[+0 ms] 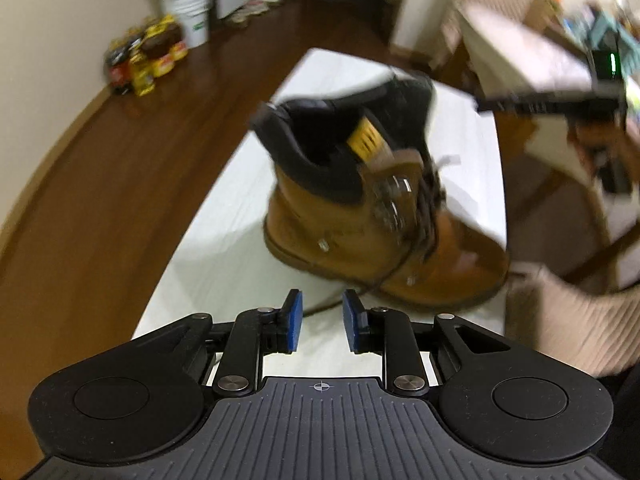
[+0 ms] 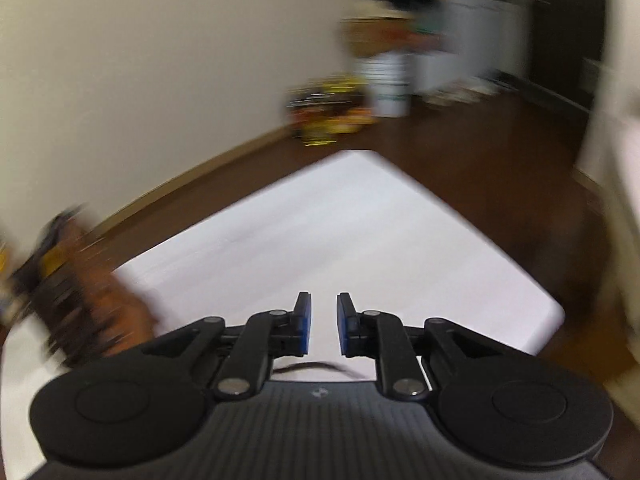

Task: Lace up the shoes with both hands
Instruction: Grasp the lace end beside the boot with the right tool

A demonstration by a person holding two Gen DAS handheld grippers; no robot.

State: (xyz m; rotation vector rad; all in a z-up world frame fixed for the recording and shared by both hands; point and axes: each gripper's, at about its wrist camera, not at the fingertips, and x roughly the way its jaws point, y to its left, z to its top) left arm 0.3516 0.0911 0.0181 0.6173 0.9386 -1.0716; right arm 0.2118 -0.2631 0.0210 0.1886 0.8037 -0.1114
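Left wrist view: left gripper (image 1: 322, 320) and right gripper (image 2: 323, 325) stand apart, empty; dark lace (image 1: 400, 276) of tan boot (image 1: 384, 208) should be pinched near its free end.

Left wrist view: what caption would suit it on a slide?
Open left claw hovers over a white table, a tan boot and its loose lace ahead.

Tan boot (image 1: 372, 216) upright on white table (image 1: 224, 264), dark laces (image 1: 428, 200) loose.
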